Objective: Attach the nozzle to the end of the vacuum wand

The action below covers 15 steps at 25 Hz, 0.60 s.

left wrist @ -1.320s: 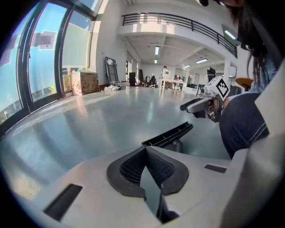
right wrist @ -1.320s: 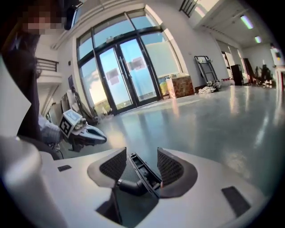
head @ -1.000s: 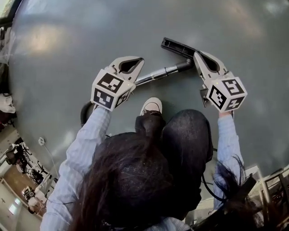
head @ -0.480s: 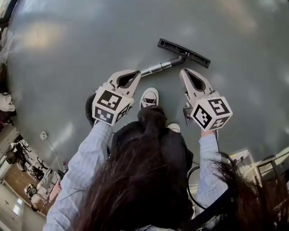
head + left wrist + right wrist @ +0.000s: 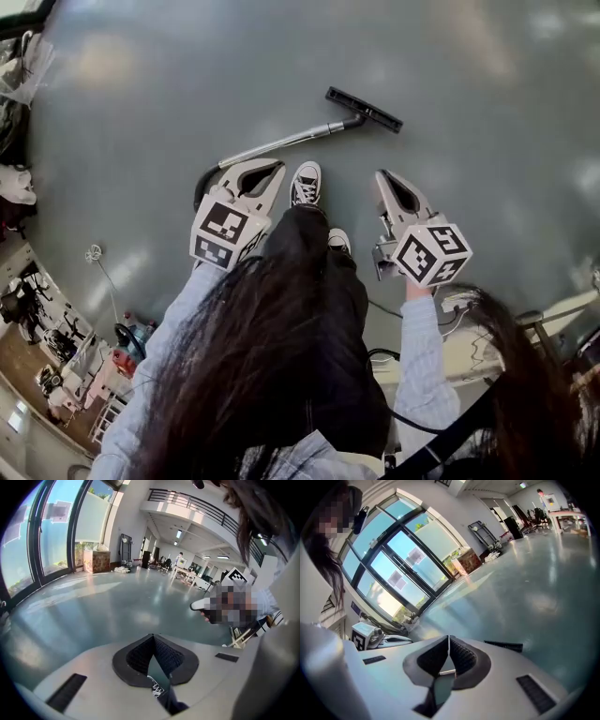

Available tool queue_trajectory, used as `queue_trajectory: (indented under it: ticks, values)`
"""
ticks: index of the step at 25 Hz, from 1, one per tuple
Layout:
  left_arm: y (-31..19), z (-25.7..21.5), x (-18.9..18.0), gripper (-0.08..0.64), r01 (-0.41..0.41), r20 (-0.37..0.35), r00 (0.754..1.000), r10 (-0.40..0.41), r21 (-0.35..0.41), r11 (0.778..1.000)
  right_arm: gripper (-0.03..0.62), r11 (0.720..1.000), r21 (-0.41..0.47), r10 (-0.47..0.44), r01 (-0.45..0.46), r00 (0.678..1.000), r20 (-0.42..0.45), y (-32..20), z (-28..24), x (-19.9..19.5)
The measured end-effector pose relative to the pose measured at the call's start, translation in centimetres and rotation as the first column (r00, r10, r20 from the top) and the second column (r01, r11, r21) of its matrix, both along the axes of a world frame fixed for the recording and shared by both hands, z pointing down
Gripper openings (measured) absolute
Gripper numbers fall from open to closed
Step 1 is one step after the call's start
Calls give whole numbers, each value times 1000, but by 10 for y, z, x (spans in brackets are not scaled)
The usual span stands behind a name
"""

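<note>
Nozzle (image 5: 364,109) and wand (image 5: 277,143) lie on the floor (image 5: 141,94) ahead of your shoe (image 5: 306,183), and from the head view they look joined end to end, the black head set across the tip of the metal tube. Your left gripper (image 5: 277,167) and right gripper (image 5: 382,176) are both clenched on nothing, held up in front of you and well apart from the wand. I judge the fitting done, though the seam is too small to check from here. If you want to confirm it, spread the jaws before reaching down, grip the tube near its tip with one gripper, take the nozzle's neck with the other, and push straight along the tube rather than at an angle.
</note>
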<state>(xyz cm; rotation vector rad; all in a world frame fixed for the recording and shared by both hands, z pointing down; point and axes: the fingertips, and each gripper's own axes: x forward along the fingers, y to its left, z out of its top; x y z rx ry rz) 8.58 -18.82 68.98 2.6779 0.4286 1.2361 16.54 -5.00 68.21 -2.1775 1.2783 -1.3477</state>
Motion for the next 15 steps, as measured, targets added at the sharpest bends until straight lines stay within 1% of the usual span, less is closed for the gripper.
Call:
queue_trajectory:
  ticks: [2,4,6,8,11,15]
  values:
    - [6,-51,-8,5,49,-33,998,-49,14,999,14,1000,12,-12,12,1000,-16,4,-45,2]
    - [16,-102,-18,5,117,-75,990,-116,-1,993,14,999,11,-31,32,998,-48,11,-90,3]
    - [26,-147,-34,5,190,-99,976,-192,-26,981,15,999,16,-43,44,997,-71,17,-130,0]
    - [34,-186,-53,5,256,-109,960,-258,-31,966,15,998,28,-50,52,995,-81,21,-160,-5]
    - [47,-234,-86,5,325,-142,935,-325,-27,945,14,997,17,-68,70,993,-93,32,-187,-19]
    - [64,-266,-138,5,362,-125,925,-358,6,932,15,997,-5,-76,76,991,-108,49,-203,-54]
